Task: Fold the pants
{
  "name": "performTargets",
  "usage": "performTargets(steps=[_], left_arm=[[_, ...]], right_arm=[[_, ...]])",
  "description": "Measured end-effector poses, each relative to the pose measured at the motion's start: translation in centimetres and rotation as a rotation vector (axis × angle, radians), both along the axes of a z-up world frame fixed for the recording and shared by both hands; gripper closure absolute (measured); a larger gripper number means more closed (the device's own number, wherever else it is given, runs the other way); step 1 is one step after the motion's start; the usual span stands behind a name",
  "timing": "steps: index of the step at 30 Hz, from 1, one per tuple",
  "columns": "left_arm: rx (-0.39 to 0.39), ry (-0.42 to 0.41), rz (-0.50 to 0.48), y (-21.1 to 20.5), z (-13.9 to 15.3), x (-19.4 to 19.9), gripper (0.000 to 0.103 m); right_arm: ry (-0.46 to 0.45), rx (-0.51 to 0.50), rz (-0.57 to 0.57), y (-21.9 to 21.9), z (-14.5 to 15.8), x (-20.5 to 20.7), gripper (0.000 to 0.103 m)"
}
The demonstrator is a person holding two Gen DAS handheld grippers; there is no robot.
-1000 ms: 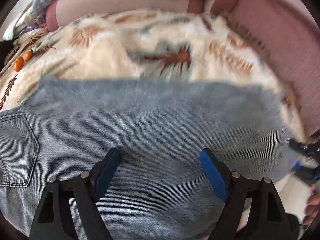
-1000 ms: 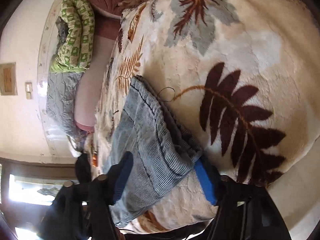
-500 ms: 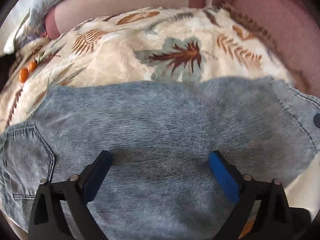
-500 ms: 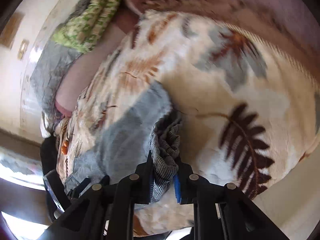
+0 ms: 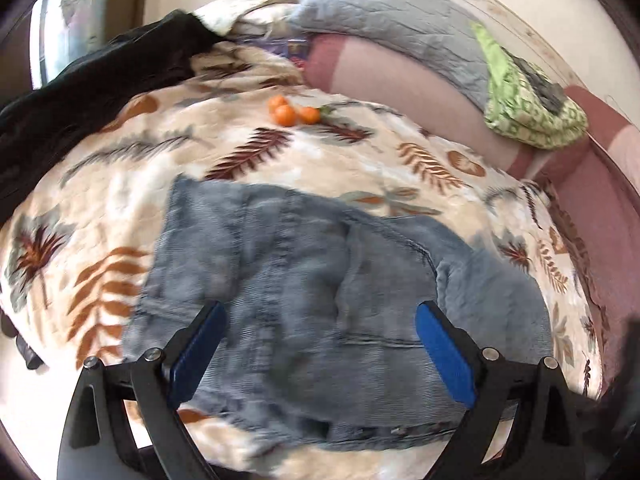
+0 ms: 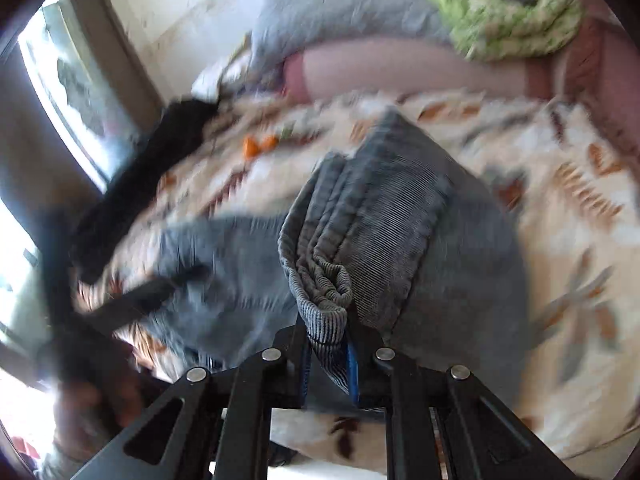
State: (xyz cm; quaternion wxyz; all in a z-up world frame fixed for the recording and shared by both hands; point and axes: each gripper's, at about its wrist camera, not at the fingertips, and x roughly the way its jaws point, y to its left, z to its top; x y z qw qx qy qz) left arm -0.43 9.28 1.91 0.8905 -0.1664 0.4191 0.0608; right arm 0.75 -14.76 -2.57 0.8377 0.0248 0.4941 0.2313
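Right wrist view: the right gripper (image 6: pixel 328 354) has its fingers (image 6: pixel 352 364) clamped on a bunched hem of the grey-blue pants (image 6: pixel 384 216), though the jaws are easing apart slightly. The lifted leg drapes above the rest of the garment on the leaf-print blanket (image 6: pixel 568 208). The left gripper (image 5: pixel 320 344) hovers with fingers spread wide above the pants (image 5: pixel 304 280), gripping nothing.
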Motion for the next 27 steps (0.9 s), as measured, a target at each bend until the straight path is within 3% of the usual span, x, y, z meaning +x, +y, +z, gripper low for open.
performTargets(steps=[1, 2, 3, 4, 6, 10, 13, 15, 17, 18, 19, 20, 21, 23, 25, 27], left_arm=[[-0.017, 0.004, 0.006, 0.5, -0.1, -0.2, 0.007], [-0.03, 0.007, 0.002, 0.9, -0.2, -0.4, 0.007], [-0.041, 0.004, -0.006, 0.8, 0.0, -0.5, 0.007], [-0.055, -0.007, -0.015, 0.6, 0.2, -0.5, 0.007], [-0.093, -0.043, -0.056, -0.3, 1.3, -0.7, 0.007], [-0.144, -0.077, -0.183, -5.2, 2.8, 0.5, 0.007], [-0.151, -0.074, -0.277, -9.2, 2.3, 1.2, 0.007], [-0.096, 0.037, -0.331, -12.0, -0.8, 2.5, 0.007], [0.1, 0.255, -0.37, -14.8, -6.2, 4.1, 0.009], [0.207, 0.165, -0.383, -15.8, -6.1, 3.4, 0.006], [0.263, 0.139, -0.389, -16.6, -5.7, 2.8, 0.009], [0.254, 0.156, -0.393, -16.9, -5.0, 2.7, 0.01], [0.193, 0.134, -0.405, -17.0, -4.0, 2.6, 0.011], [0.14, 0.027, -0.404, -17.1, -1.4, 2.1, 0.011], [0.136, -0.039, -0.425, -17.6, 0.0, 2.1, 0.01], [0.102, -0.02, -0.447, -17.6, -0.6, 2.6, 0.01]], right_arm=[[0.059, -0.03, 0.032, 0.9, -2.6, -0.1, 0.076], [-0.015, -0.015, 0.021, 0.7, -2.5, -1.0, 0.076], [-0.03, 0.013, 0.025, 0.2, -1.9, -1.5, 0.073], [0.006, 0.063, 0.031, -0.5, -1.4, -1.6, 0.057], [0.022, 0.138, -0.026, -3.0, 0.1, -2.0, 0.034], [-0.015, 0.284, -0.18, -9.6, 2.4, -2.3, 0.032], [0.071, 0.403, -0.314, -14.0, 0.2, -1.0, 0.026], [0.26, 0.422, -0.335, -15.5, -4.2, 0.3, 0.025], [0.279, 0.502, -0.328, -16.9, -4.8, 0.6, 0.026], [0.298, 0.503, -0.31, -17.1, -4.2, 0.9, 0.026], [0.28, 0.502, -0.3, -17.5, -3.1, 1.2, 0.026], [0.234, 0.497, -0.296, -18.1, -1.7, 1.4, 0.026], [0.19, 0.498, -0.283, -18.6, -0.2, 1.9, 0.026], [0.162, 0.524, -0.265, -19.2, 1.5, 3.8, 0.026], [0.175, 0.553, -0.243, -18.5, 2.0, 6.1, 0.026], [0.23, 0.594, -0.222, -17.5, 1.1, 8.8, 0.026]])
